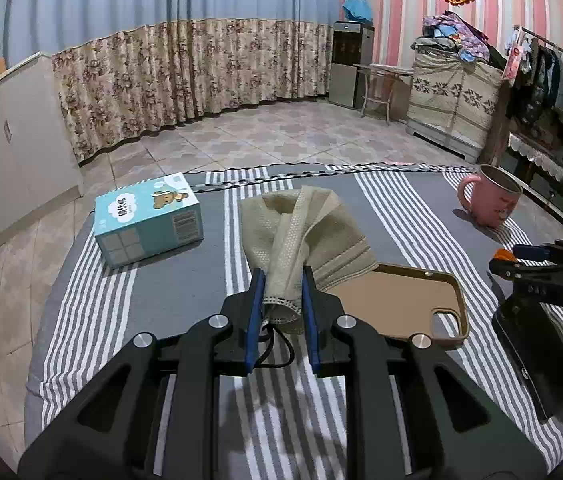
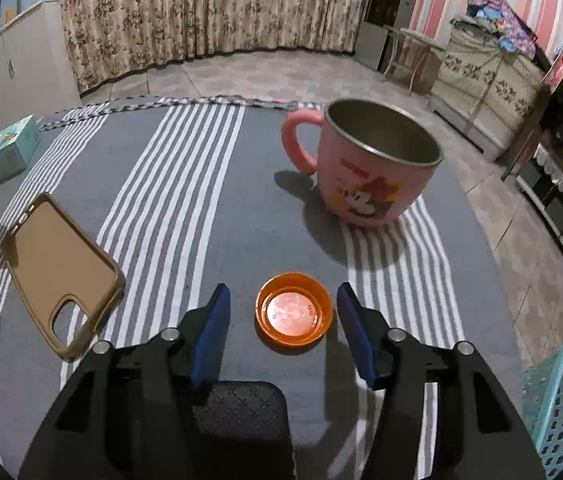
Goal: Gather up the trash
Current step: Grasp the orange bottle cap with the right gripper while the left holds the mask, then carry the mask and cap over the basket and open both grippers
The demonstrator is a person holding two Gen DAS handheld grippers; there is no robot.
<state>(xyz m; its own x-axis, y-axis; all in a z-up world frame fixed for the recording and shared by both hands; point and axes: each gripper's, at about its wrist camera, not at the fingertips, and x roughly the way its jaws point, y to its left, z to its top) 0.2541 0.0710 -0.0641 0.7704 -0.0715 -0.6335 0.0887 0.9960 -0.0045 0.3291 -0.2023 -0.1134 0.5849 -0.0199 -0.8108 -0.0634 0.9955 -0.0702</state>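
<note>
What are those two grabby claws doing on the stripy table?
A person is picking up trash with a claw in each hand. The left gripper is squeezed shut on a beige face mask. The right gripper is open, its fingers on either side of an orange bottle cap lying on the striped cloth. A pink mug, a phone case and a blue box sit untouched. A teal basket waits off the table's edge.

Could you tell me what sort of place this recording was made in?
Most likely a lived-in room at home: floral curtains, a loaded clothes rack and a pile of folded bedding surround the cloth-covered table.
</note>
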